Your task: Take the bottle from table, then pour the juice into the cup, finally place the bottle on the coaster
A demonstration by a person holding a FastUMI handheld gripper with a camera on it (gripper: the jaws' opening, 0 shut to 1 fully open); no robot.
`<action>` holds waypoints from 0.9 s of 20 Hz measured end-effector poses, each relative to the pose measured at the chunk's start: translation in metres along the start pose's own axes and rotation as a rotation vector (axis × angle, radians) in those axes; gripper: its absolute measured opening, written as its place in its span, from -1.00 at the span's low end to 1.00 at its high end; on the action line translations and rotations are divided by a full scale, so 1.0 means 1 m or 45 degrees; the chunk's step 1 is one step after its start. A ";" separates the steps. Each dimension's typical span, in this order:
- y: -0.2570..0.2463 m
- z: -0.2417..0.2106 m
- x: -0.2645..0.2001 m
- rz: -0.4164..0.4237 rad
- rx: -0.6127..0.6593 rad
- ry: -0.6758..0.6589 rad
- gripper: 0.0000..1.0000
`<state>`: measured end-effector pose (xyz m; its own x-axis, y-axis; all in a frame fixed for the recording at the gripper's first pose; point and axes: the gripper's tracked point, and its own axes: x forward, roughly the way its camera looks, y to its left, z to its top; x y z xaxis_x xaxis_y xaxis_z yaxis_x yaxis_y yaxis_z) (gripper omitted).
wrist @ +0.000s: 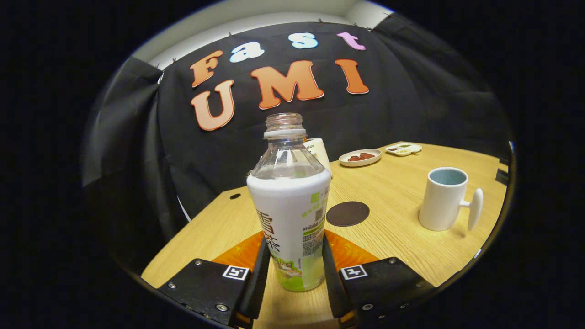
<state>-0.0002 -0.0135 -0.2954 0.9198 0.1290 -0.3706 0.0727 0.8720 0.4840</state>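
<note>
A clear bottle [289,205] with a white and green label and no cap stands upright between my fingers. Both fingers press on its lower sides, so my gripper [292,269] is shut on it. The bottle's base looks level with the wooden table [393,228] or just above it; I cannot tell which. A dark round coaster [348,213] lies flat just beyond the bottle, a little to the right. Farther right stands a white cup [444,198] with a pale blue inside and a knob-shaped handle pointing right. The bottle's neck looks clear and hollow.
A small plate [360,157] with brown food and a white divided dish [403,149] sit at the far side of the table. A pale container [320,153] stands behind the bottle, mostly hidden. A small hole [235,196] marks the table's left part.
</note>
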 end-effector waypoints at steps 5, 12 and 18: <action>-0.010 0.025 0.009 0.041 0.235 -0.027 0.16; -0.025 0.055 0.015 0.075 0.584 -0.072 0.16; -0.050 0.070 0.018 0.078 0.891 -0.135 0.16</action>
<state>0.0394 -0.0877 -0.2711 0.9602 0.0905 -0.2641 0.2172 0.3520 0.9104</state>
